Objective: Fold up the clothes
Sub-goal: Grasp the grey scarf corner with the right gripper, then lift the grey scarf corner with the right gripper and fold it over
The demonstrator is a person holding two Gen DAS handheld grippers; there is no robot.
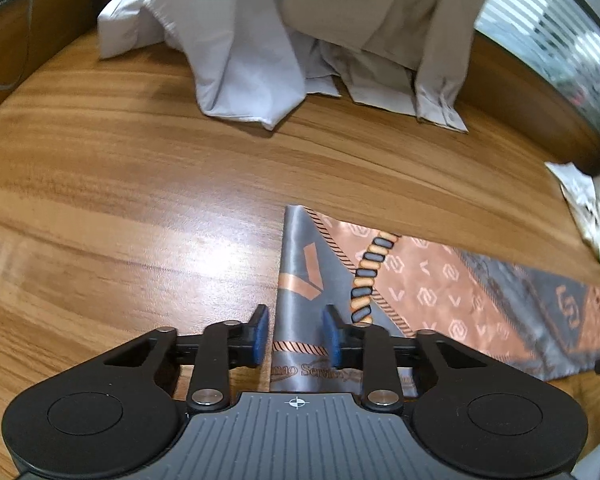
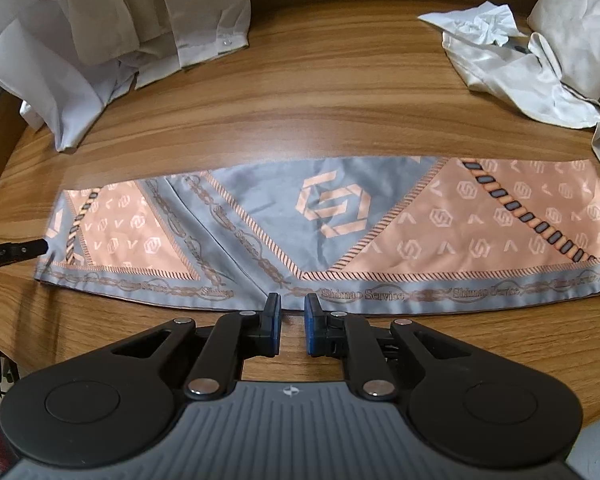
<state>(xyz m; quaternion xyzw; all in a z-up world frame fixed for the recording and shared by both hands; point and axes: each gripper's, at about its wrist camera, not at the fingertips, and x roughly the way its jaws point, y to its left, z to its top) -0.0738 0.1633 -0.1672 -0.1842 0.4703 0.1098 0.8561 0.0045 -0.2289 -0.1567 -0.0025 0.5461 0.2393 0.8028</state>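
A grey and orange patterned scarf [image 2: 332, 224] lies folded into a long flat band across the wooden table [image 2: 320, 92]. My right gripper [image 2: 292, 312] is open and empty, just in front of the band's near edge at its middle. My left gripper [image 1: 294, 330] is open, its blue pads either side of the scarf's left end [image 1: 300, 280]; the end lies flat on the table between them. The tip of the left gripper shows in the right wrist view [image 2: 16, 250] at the band's left end.
A heap of white and beige shirts [image 2: 112, 40] lies at the back left, also in the left wrist view [image 1: 300, 32]. A crumpled cream garment [image 2: 540, 64] lies at the back right. The table's round edge [image 1: 540, 92] curves behind them.
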